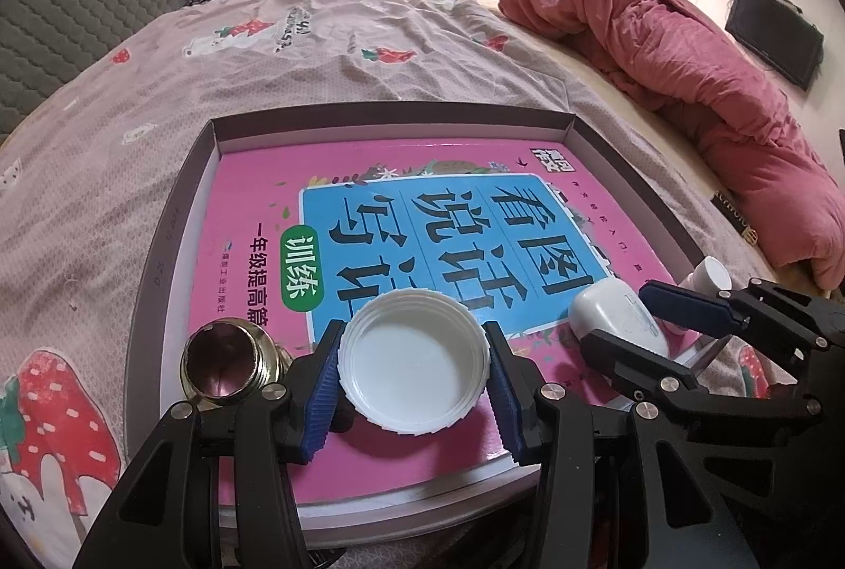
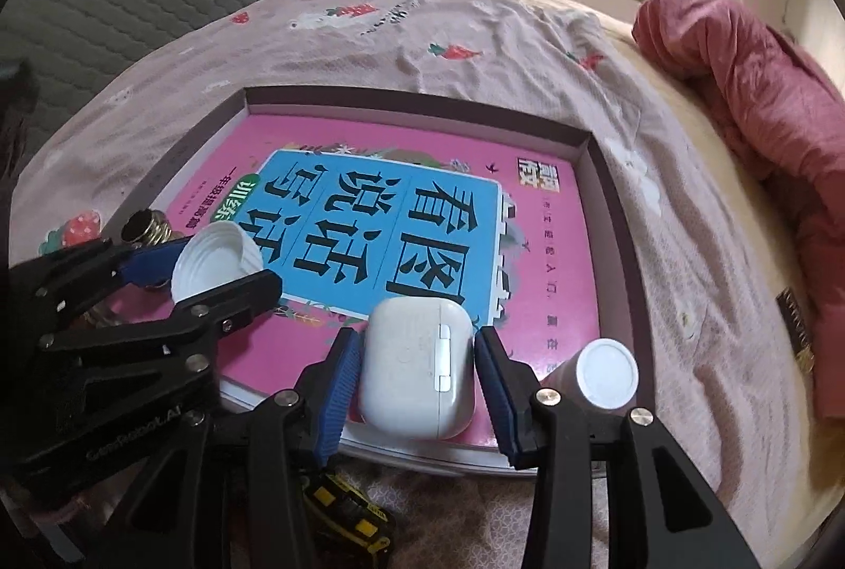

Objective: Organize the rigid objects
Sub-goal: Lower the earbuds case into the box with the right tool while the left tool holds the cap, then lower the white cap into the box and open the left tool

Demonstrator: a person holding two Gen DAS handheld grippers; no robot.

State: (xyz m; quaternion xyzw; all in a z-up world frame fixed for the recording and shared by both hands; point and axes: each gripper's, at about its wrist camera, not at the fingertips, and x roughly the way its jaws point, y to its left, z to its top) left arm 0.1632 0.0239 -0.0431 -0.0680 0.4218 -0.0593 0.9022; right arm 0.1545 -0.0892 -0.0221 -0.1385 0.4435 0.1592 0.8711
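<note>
A pink book (image 1: 253, 220) lies in a shallow brown box lid (image 1: 179, 210) on the bed. My left gripper (image 1: 414, 381) is shut on a white plastic cap (image 1: 414, 371), open side up, over the book's near edge. My right gripper (image 2: 417, 376) has its blue pads against both sides of a white earbud case (image 2: 406, 373), holding it over the book's near edge. The case also shows in the left wrist view (image 1: 615, 310), and the cap shows in the right wrist view (image 2: 216, 265).
A brass threaded fitting (image 1: 227, 365) sits in the lid left of the cap. A small pink bottle with a white cap (image 2: 604, 373) stands at the lid's right corner. A yellow-black object (image 2: 348, 505) lies below the lid. A red quilt (image 1: 686, 72) is heaped at right.
</note>
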